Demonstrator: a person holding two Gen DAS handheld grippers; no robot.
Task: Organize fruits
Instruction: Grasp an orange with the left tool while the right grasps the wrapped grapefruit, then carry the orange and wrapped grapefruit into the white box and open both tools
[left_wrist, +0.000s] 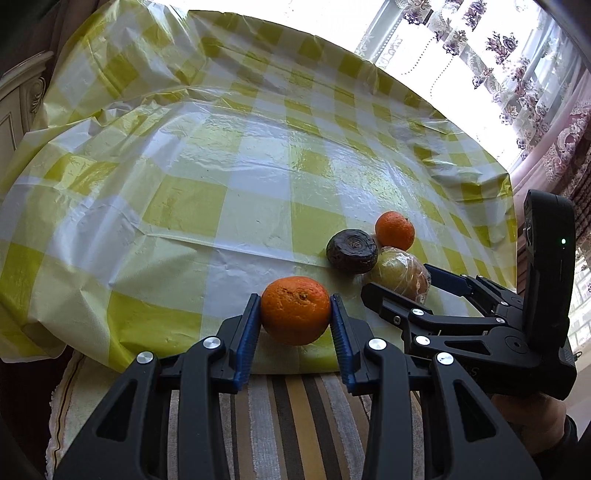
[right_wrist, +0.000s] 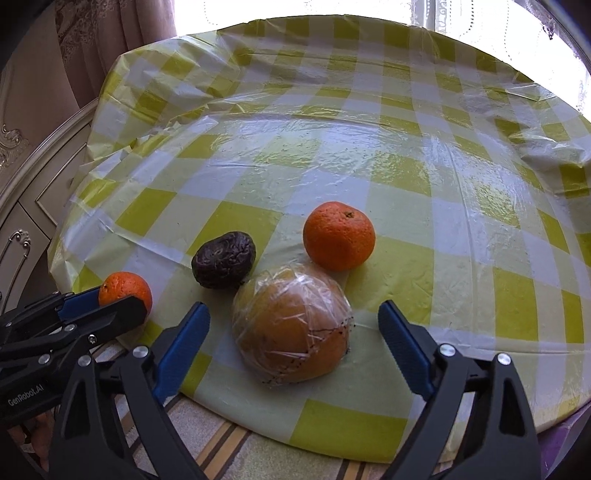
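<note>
Left wrist view — left tongs (left_wrist: 295, 314) clamped on orange (left_wrist: 295, 309), likely for moving; right tongs (right_wrist: 293, 328) apart, straddling wrapped fruit (right_wrist: 291, 325).

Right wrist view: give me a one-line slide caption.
Open right gripper straddles a plastic-wrapped yellow-orange fruit on the yellow-checked tablecloth, beside a wrinkled dark purple fruit and a loose orange tangerine.

Passion fruit (right_wrist: 224, 259) lies between two tangerines (right_wrist: 338, 235), wrapped fruit (right_wrist: 291, 325) in front
</note>
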